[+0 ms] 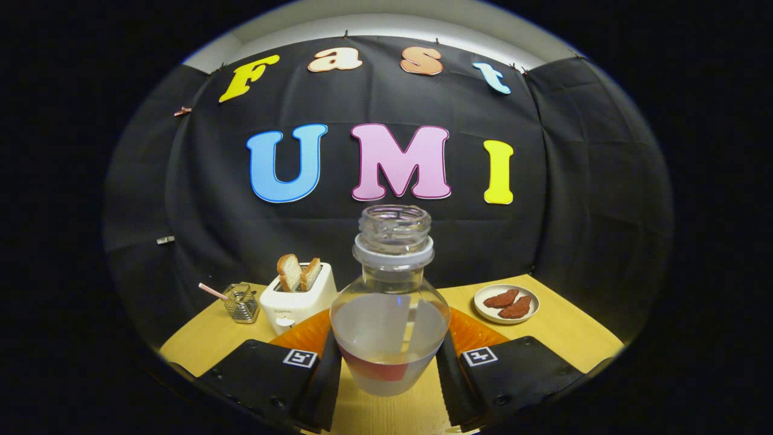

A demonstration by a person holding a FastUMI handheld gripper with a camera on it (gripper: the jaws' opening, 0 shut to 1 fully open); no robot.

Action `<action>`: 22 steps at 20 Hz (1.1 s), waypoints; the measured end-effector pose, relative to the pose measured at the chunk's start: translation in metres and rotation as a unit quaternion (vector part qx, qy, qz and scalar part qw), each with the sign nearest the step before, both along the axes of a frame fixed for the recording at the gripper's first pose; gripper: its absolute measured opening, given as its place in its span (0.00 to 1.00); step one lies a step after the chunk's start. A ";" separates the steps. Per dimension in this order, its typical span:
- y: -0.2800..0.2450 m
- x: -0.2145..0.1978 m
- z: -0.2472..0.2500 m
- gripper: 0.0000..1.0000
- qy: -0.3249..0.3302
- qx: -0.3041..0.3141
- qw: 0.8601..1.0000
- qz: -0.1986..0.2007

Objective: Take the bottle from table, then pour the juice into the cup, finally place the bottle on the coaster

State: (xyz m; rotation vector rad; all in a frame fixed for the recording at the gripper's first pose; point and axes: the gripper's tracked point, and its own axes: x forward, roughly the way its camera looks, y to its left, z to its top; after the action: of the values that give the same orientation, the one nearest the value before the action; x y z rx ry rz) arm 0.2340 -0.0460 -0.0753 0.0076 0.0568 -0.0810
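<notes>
A clear bottle (391, 302) with no cap stands upright between my fingers, about half full of pale cloudy juice, with a red band low on its body. My gripper (389, 362) is shut on the bottle, one finger pressing on each side of its lower body. An orange ribbed coaster (477, 331) lies on the table just behind the bottle and shows on both sides of it. I cannot tell whether the bottle's base rests on the table or hangs a little above it.
On the yellow wooden table (574, 341), a white toaster (299, 302) with two bread slices stands beyond my left finger. A small wire basket (241, 303) with a stick is left of it. A white plate (506, 303) with reddish-brown pieces sits beyond my right finger.
</notes>
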 end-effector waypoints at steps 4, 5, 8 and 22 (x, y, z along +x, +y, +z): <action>-0.004 0.039 -0.036 0.72 0.008 -0.053 0.999 -0.006; -0.002 0.048 -0.048 0.72 0.014 -0.057 0.998 0.001; -0.007 0.068 -0.079 0.72 0.023 -0.061 0.998 -0.002; -0.009 0.109 -0.142 0.75 0.053 -0.018 0.998 -0.018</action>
State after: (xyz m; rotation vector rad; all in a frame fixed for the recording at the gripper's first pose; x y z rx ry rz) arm 0.3427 -0.0546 -0.2176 -0.0321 0.1618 -0.1187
